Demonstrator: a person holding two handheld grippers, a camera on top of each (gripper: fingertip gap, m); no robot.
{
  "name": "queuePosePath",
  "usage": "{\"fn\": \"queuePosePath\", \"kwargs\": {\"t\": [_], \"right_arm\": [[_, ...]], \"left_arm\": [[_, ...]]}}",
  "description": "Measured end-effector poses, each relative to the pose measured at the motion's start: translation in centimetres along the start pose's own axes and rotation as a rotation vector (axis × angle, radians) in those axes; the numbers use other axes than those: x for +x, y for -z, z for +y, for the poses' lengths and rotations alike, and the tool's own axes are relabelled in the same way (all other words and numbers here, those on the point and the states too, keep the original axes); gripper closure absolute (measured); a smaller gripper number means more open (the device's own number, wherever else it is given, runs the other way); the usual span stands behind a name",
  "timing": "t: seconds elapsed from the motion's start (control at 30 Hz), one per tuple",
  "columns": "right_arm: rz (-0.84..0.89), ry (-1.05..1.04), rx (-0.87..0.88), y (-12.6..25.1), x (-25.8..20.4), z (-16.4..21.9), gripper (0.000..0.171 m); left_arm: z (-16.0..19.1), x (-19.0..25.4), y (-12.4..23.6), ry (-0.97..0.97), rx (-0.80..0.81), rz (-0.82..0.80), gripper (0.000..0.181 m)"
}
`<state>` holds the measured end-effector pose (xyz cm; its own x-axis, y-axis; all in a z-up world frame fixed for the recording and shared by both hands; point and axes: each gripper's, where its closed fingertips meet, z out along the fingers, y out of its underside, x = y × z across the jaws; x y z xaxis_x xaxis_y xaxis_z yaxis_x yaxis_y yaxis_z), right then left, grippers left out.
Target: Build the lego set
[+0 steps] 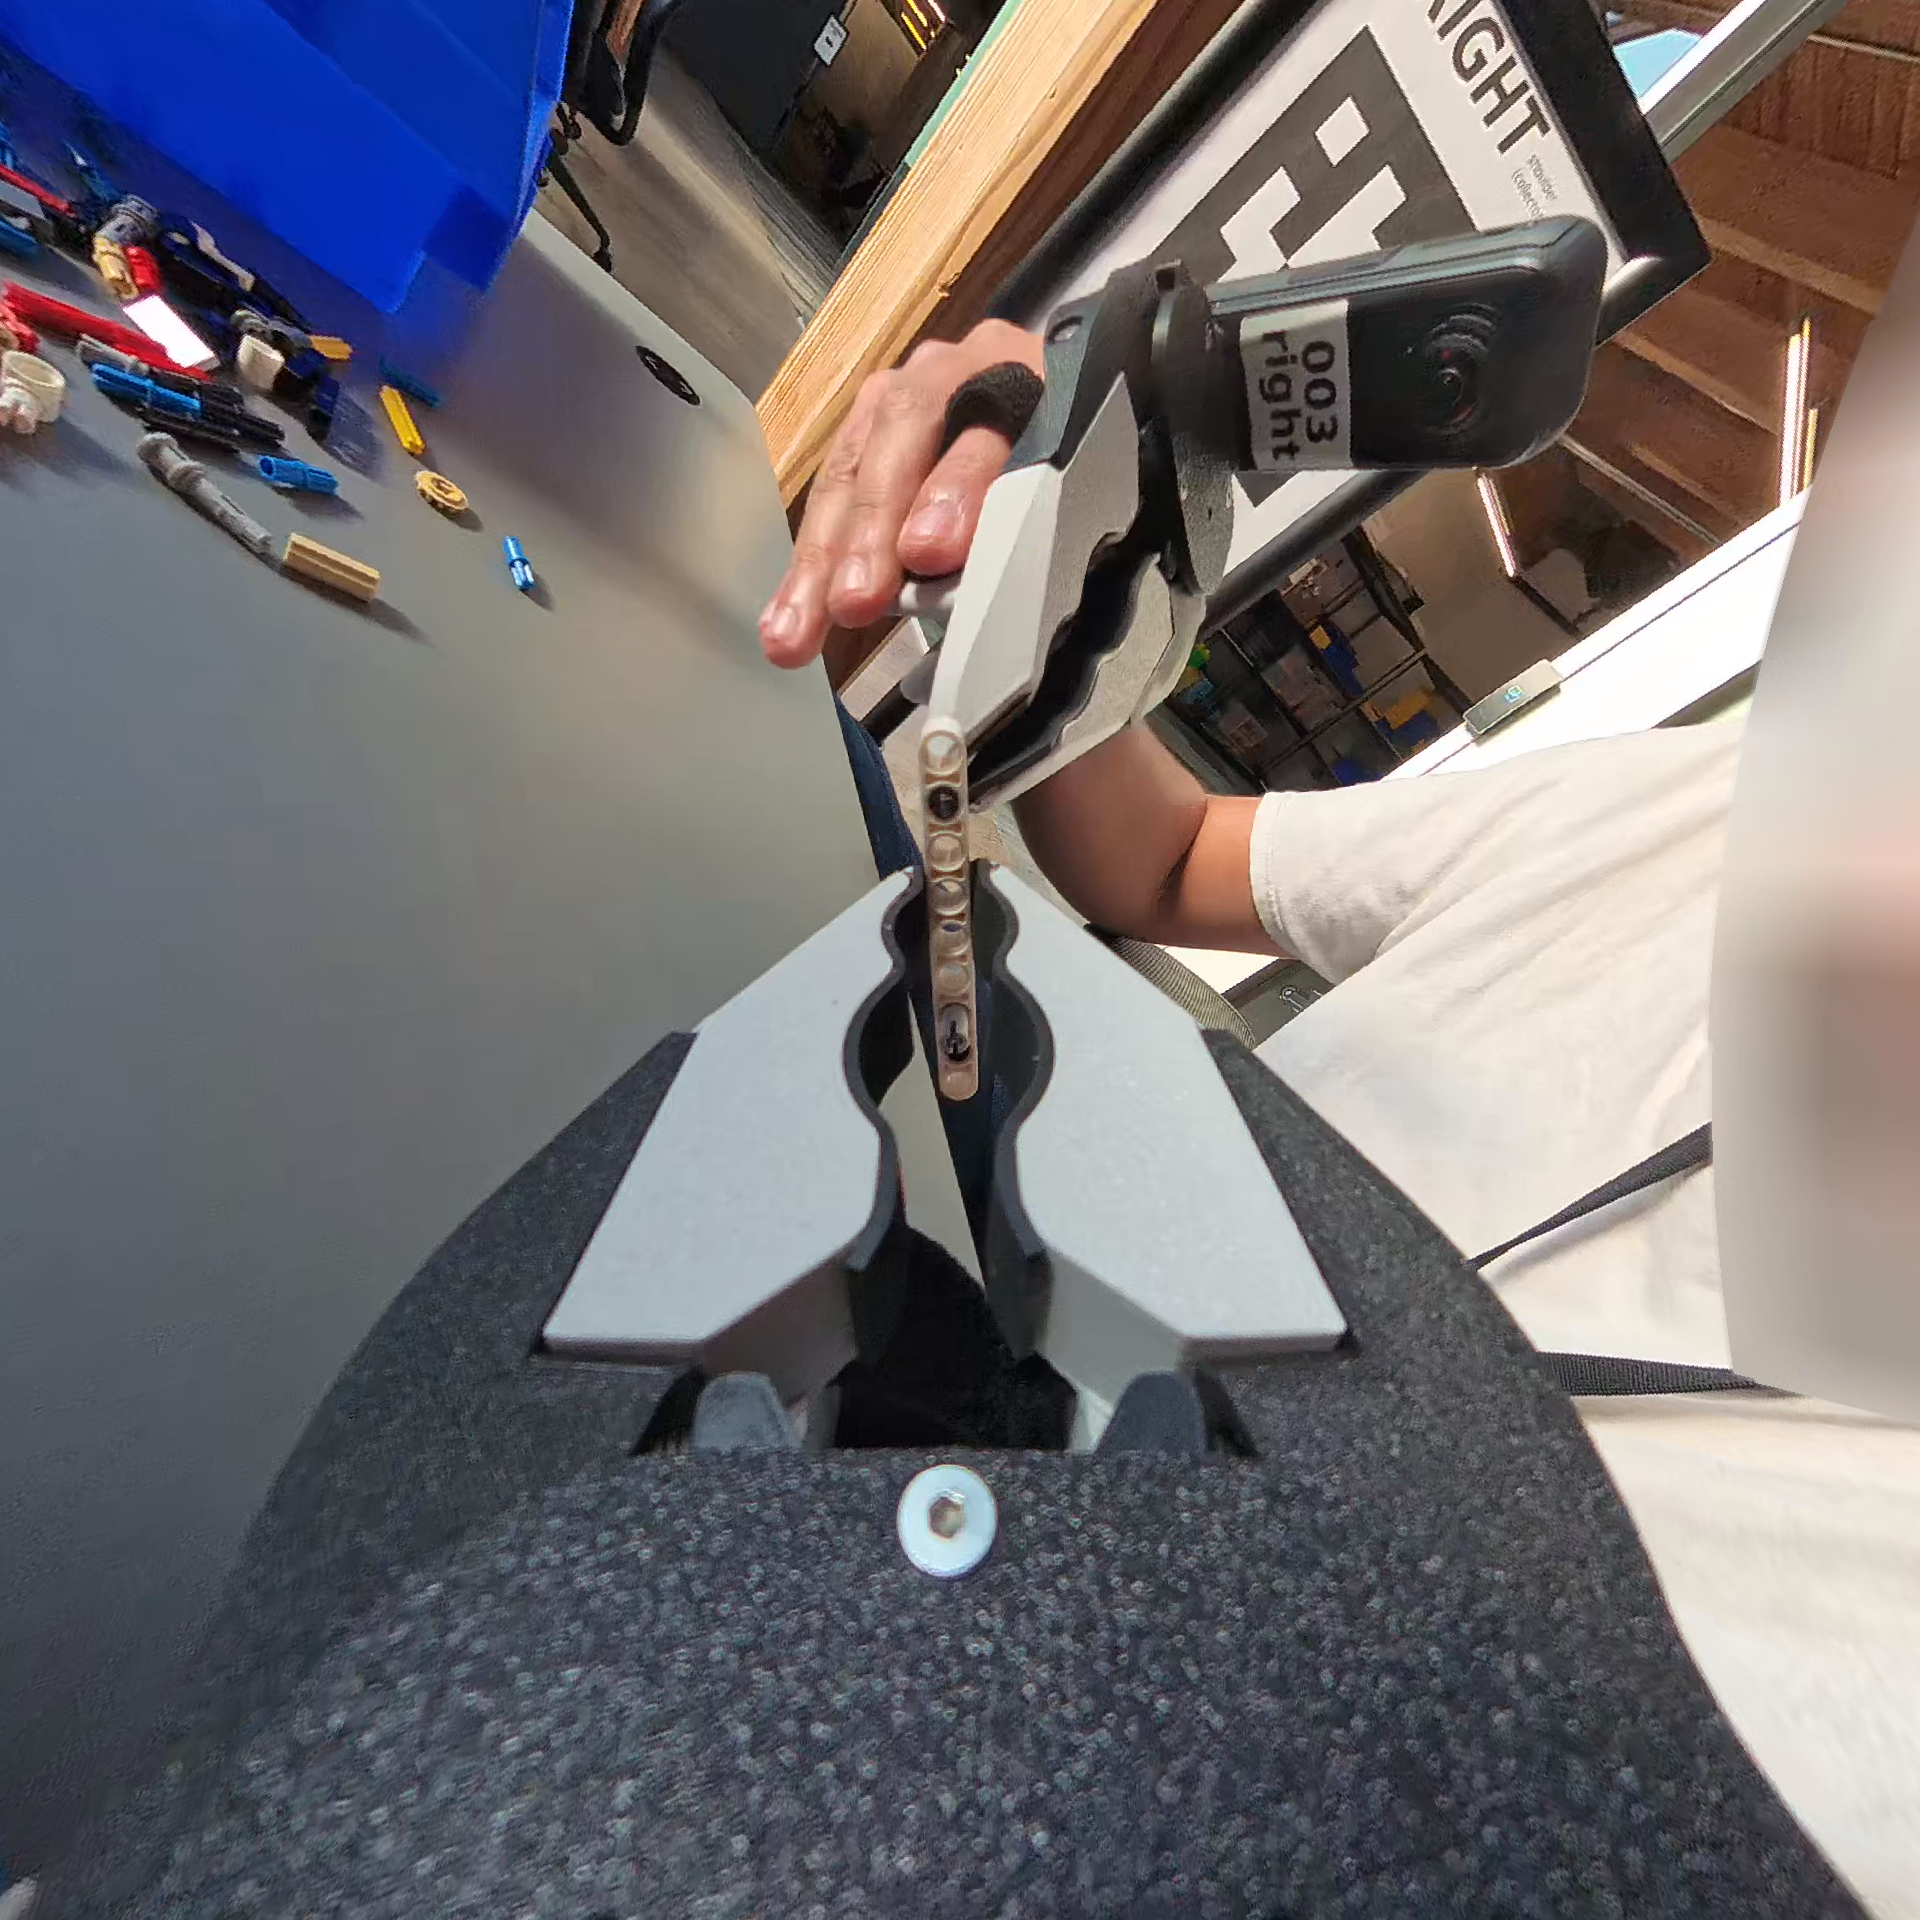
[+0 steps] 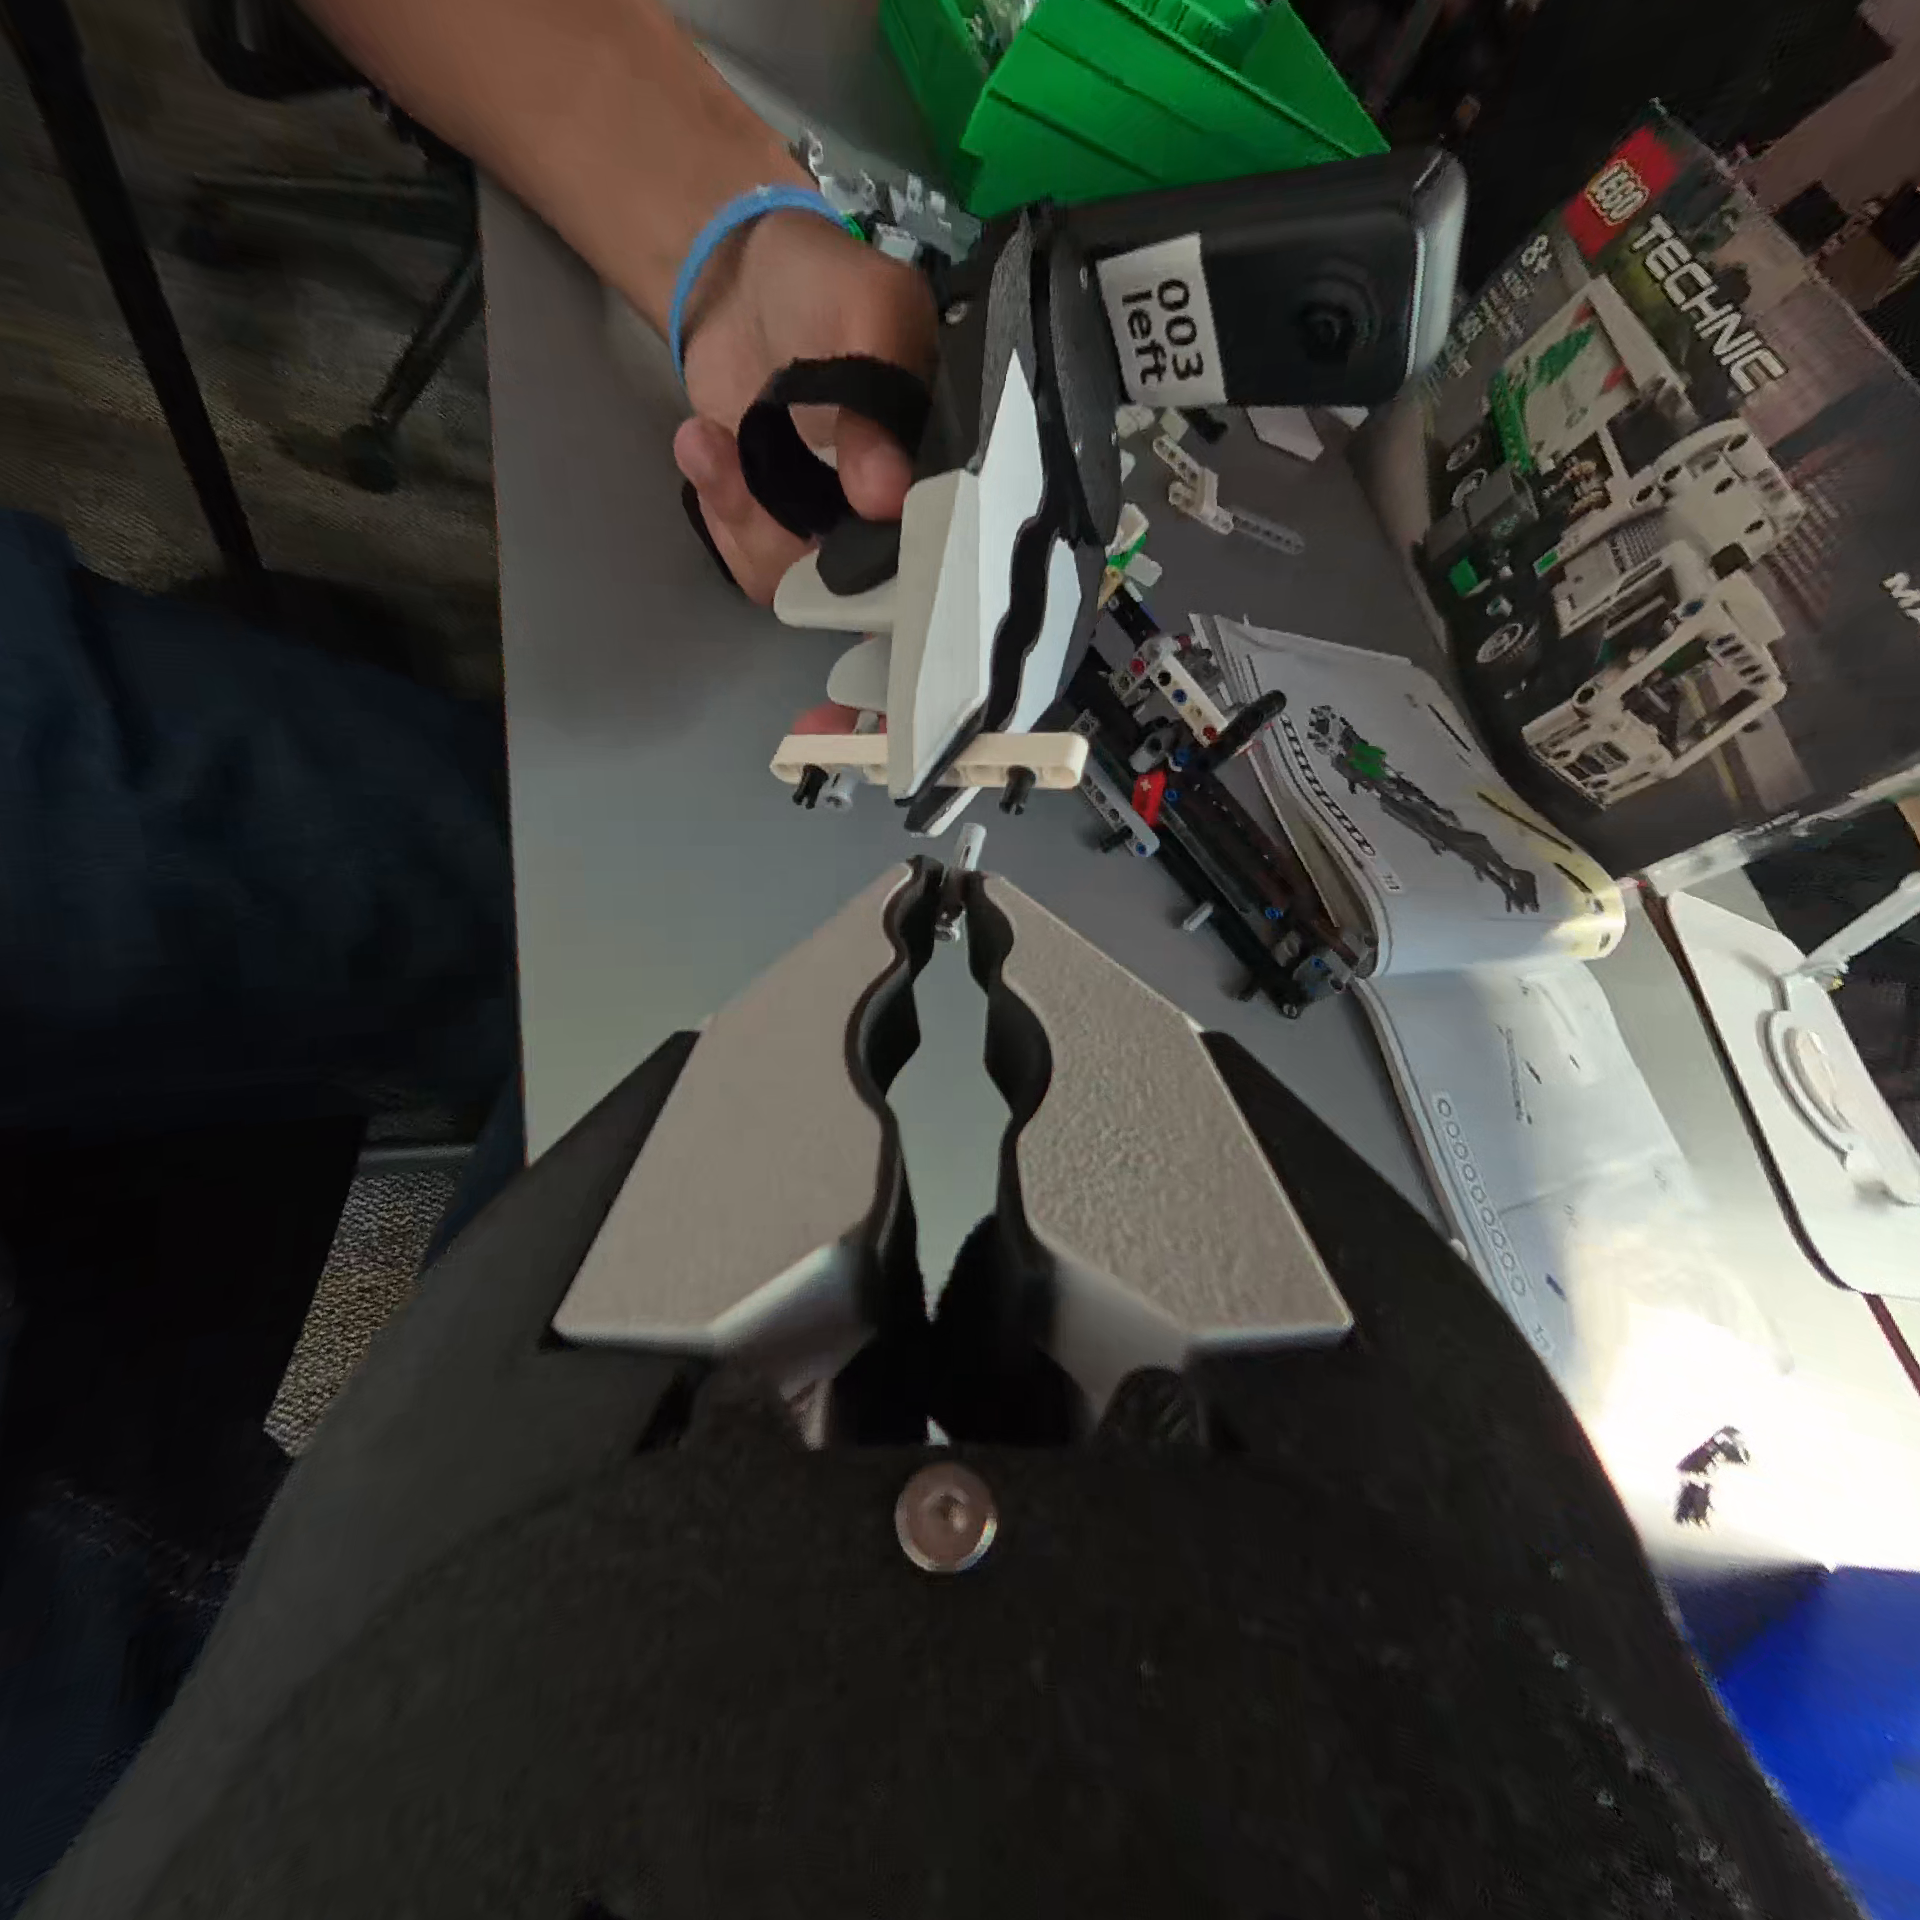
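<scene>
My left gripper (image 1: 945, 883) is shut on a long tan beam (image 1: 952, 940) with a row of holes, held above the table edge. In the right wrist view the beam (image 2: 831, 771) lies crosswise in the left gripper (image 2: 935, 802), with black pins sticking down from it. My right gripper (image 2: 943, 878) is shut on a small light grey pin (image 2: 966, 844). The pin's tip points at the beam, just short of it. In the left wrist view the right gripper (image 1: 971, 764) sits at the beam's far end.
A grey table (image 1: 416, 935) carries loose pieces (image 1: 187, 395) beside a blue bin (image 1: 312, 135). The right wrist view shows a green bin (image 2: 1132, 94), the set's box (image 2: 1662, 468), an open instruction booklet (image 2: 1455, 831) and a partly built dark assembly (image 2: 1195, 790). Both grippers' tips are close together, under 4 cm apart.
</scene>
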<state>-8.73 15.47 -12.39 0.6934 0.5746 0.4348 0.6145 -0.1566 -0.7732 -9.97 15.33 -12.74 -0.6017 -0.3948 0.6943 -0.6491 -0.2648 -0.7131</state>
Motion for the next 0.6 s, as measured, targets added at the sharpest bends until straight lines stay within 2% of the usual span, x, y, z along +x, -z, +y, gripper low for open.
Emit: {"fn": "queuePosePath", "kwargs": {"t": [0.03,0.23,0.6], "right_arm": [[-0.027,-0.008,0.009,-0.1,0.2,-0.2,0.167],[-0.009,0.048,0.011,-0.9,0.7,-0.2,0.167],[-0.076,-0.080,0.072,-0.8,-0.3,-0.5,0.167]], "left_arm": [[-0.1,-0.1,0.0,0.006,0.004,0.000,0.177],[0.0,-0.1,-0.1,0.017,-0.002,0.005,0.177],[0.7,0.0,-0.5,-0.021,-0.042,-0.006,0.177]]}}
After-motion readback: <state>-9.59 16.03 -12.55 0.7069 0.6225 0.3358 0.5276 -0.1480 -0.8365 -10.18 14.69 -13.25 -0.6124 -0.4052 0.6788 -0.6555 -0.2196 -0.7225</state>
